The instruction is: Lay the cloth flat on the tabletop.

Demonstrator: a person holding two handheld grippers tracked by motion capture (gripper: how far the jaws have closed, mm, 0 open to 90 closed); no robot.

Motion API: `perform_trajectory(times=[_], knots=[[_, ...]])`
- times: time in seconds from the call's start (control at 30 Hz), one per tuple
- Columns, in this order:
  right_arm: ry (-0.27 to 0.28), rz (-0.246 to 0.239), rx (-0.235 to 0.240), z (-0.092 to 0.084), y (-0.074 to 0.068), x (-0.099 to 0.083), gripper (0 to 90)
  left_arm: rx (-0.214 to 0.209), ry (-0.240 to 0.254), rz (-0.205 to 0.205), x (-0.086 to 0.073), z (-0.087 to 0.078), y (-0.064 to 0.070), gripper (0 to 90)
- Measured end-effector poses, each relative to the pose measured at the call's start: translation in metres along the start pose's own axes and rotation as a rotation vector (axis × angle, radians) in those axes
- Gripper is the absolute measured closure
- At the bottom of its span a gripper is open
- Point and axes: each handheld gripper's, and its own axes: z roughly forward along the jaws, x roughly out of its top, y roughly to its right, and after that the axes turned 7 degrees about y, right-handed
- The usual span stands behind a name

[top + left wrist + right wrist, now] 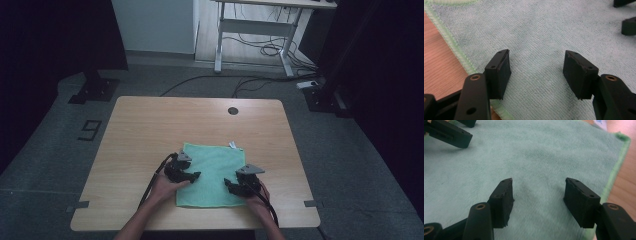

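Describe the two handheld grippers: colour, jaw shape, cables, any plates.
Both the left gripper and right gripper are black, each topped by a grey three-cornered plate. Each has two blocky rectangular jaws on arms with brass-coloured rivets. A black cable trails back from each along the forearm. Forearms are bare; no sleeves are visible.

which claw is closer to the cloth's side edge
The left claw: it sits by the left edge of the cloth, seen just beside it in its own view; the right claw sits further in.

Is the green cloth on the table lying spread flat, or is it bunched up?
Spread flat. The green cloth lies as a smooth rectangle on the table, with straight edges and no bunching. Whether it is one layer or already folded cannot be told.
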Motion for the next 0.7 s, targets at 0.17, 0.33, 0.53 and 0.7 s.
perform_trajectory(times=[0.17, 0.33, 0.53, 0.7], knots=[[0.025, -0.004, -0.008, -0.01, -0.003, 0.007, 39.4, 0.025, 0.047, -0.004, 0.005, -0.011, -0.003, 38.0], [0.078, -0.027, 0.019, -0.018, -0.016, 0.019, 39.4, 0.057, 0.073, -0.017, 0.012, -0.025, -0.014, 38.2], [0.135, -0.02, 0.059, -0.024, -0.027, 0.024, 39.5, 0.075, 0.079, -0.037, 0.016, -0.031, -0.023, 38.5], [0.158, 0.004, 0.064, -0.028, -0.028, 0.024, 40.1, 0.09, 0.079, -0.027, 0.022, -0.033, -0.023, 38.7]])
